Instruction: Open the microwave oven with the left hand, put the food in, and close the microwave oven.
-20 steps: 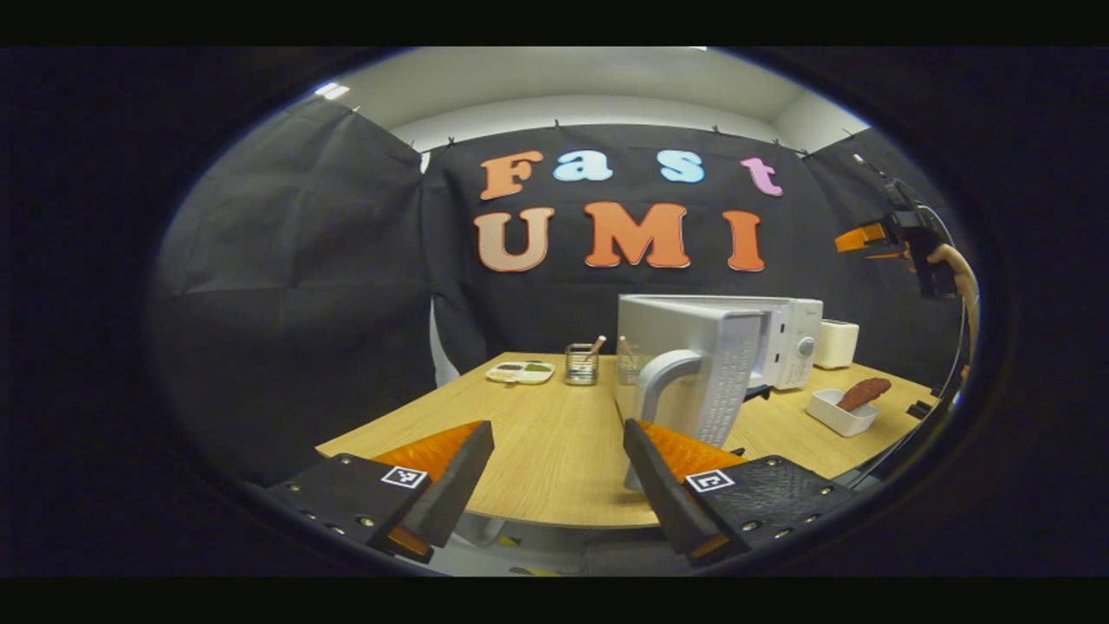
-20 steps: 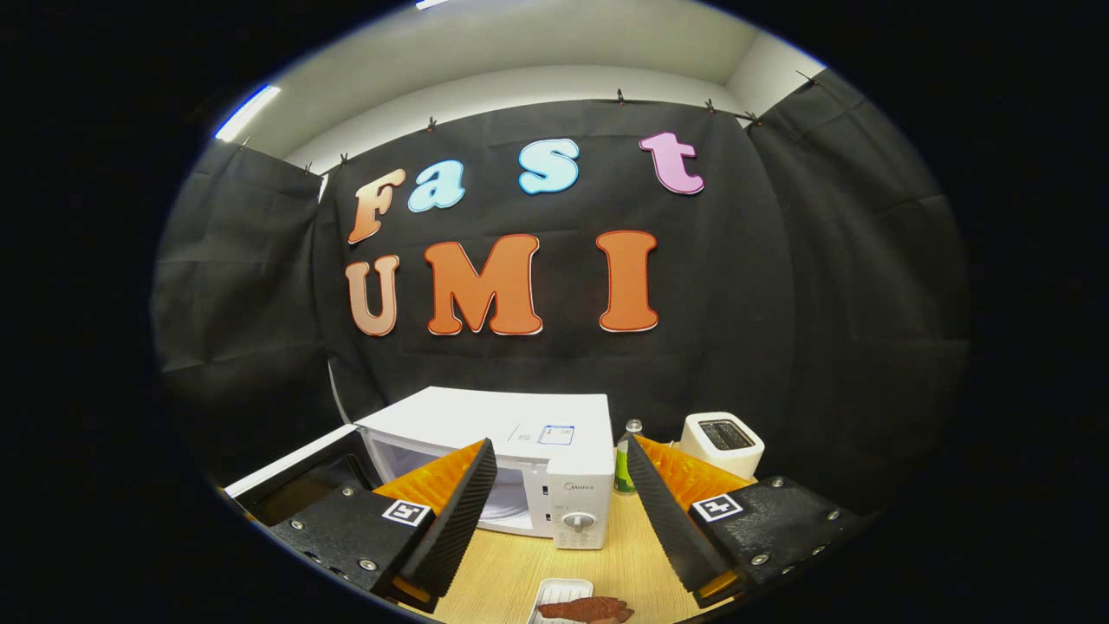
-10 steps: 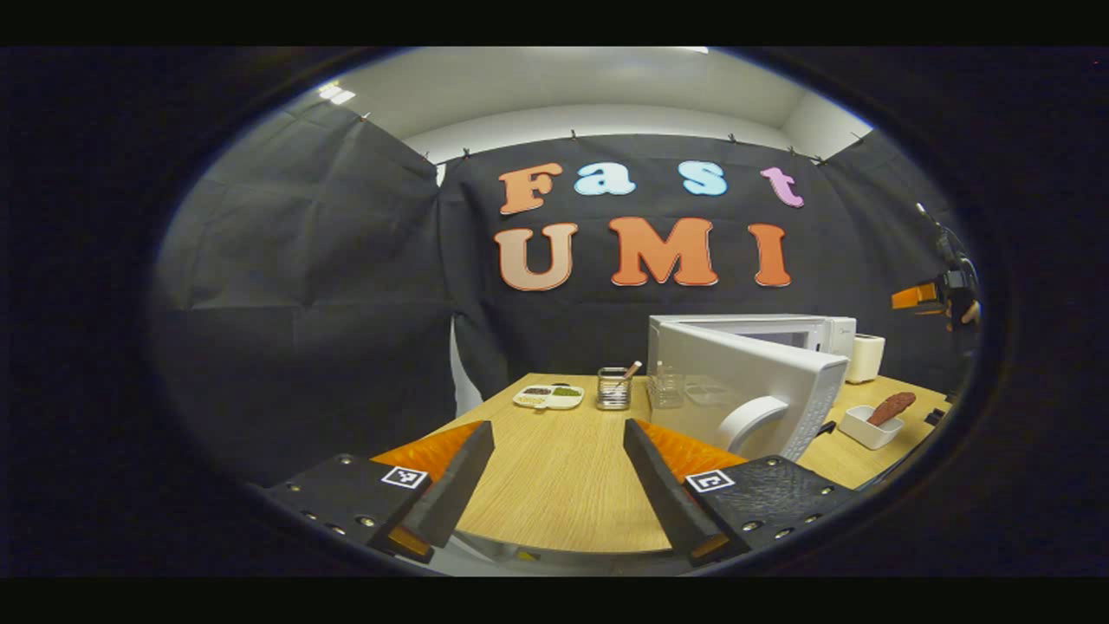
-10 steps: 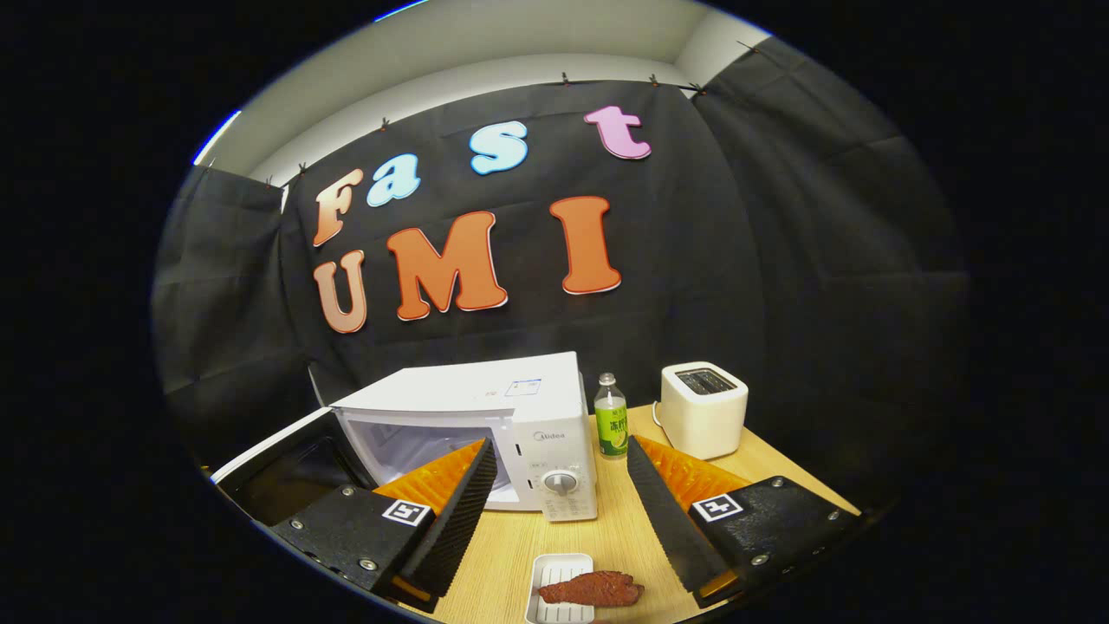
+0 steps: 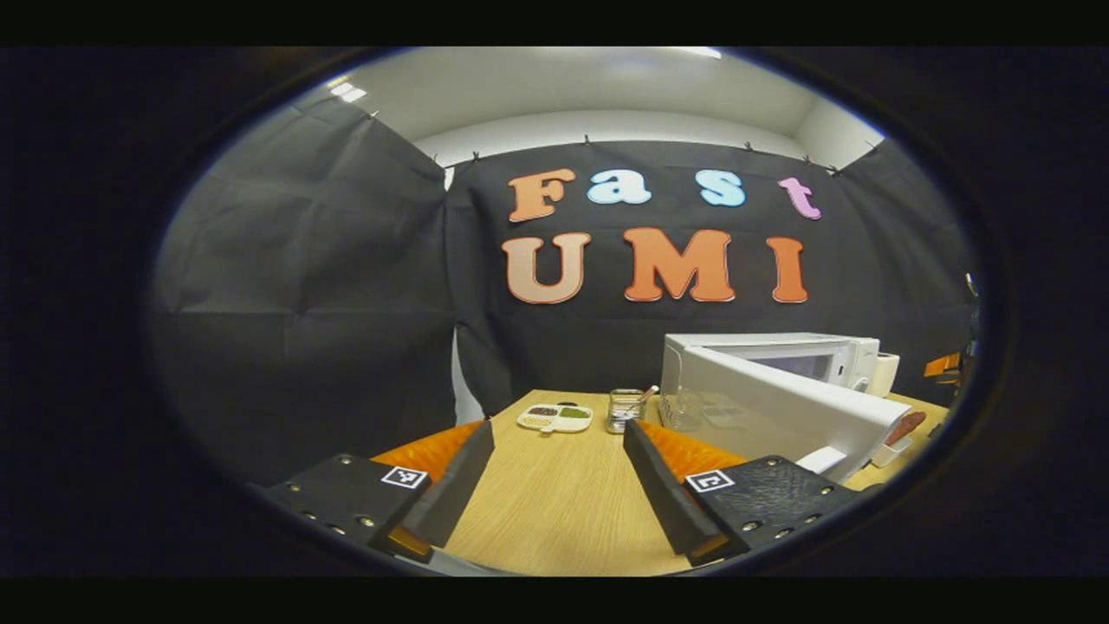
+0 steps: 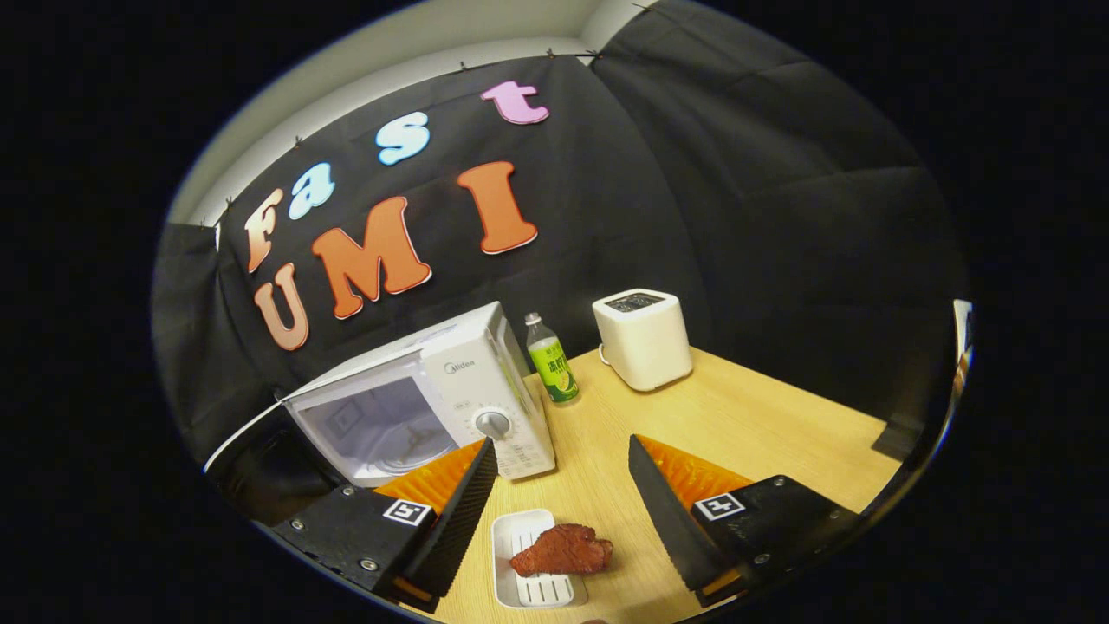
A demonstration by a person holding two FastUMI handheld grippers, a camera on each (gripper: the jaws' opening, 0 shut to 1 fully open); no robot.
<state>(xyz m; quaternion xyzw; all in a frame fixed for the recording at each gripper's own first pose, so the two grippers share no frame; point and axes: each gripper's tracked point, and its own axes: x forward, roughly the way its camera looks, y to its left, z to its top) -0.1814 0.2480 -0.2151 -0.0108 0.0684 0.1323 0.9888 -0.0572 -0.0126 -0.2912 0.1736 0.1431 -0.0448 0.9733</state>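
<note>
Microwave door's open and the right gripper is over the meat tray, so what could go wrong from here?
1. The meat lies loose and overhangs the small white tray's edge, so a tilted lift could drop it.
2. The bottle stands close beside the microwave, so a wide swing toward the cavity might knock it over.
3. The open door juts out near the left gripper, which could bump it.

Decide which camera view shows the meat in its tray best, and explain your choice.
The right gripper view: the meat lies whole on its white tray, close, between that gripper's open fingers. In the left gripper view just an end of the meat peeks out past the open microwave door, far off.
</note>
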